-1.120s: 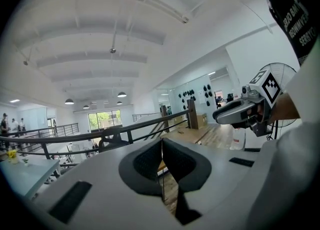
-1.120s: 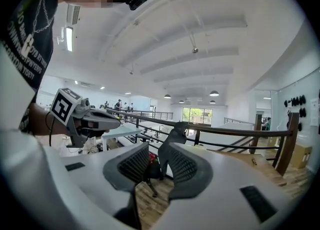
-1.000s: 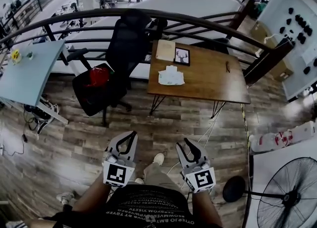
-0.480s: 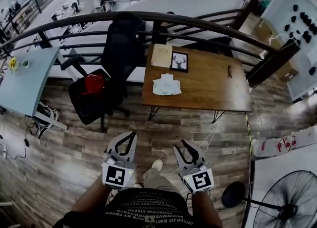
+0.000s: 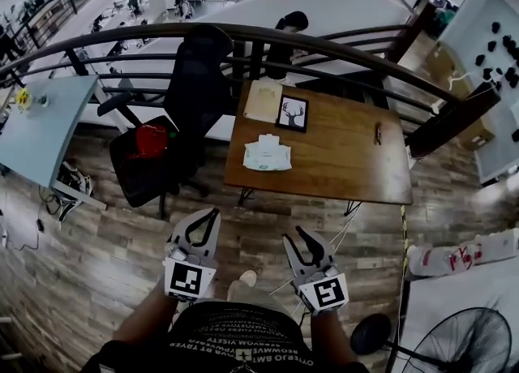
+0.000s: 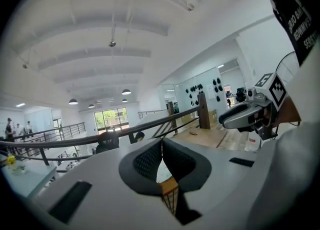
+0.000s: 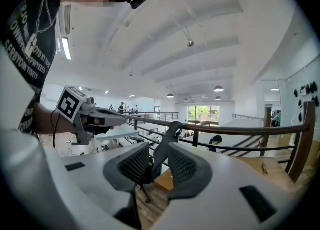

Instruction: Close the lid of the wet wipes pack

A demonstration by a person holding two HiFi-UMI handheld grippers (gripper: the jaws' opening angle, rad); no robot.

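The wet wipes pack [image 5: 266,153], white and pale green, lies near the left end of a wooden table [image 5: 349,165] in the head view; it is too small to show how its lid stands. Both grippers are held low in front of the person's body, well short of the table. The left gripper [image 5: 212,212] has its fingertips touching, with nothing between them; in the left gripper view the left gripper [image 6: 161,144] points at the table's corner. The right gripper [image 5: 298,233] shows a narrow gap between its pads, and in its own view the right gripper [image 7: 159,150] is empty.
On the table are a framed deer picture [image 5: 292,113], a tan board [image 5: 263,100] and a small dark object [image 5: 378,132]. A black office chair [image 5: 174,132] holding something red [image 5: 150,140] stands left of the table. A curved railing [image 5: 243,35] runs behind. A fan [image 5: 466,343] stands at the lower right.
The person has stepped forward over the wooden floor, so the table and pack sit nearer and more central. Both grippers stay held the same way.
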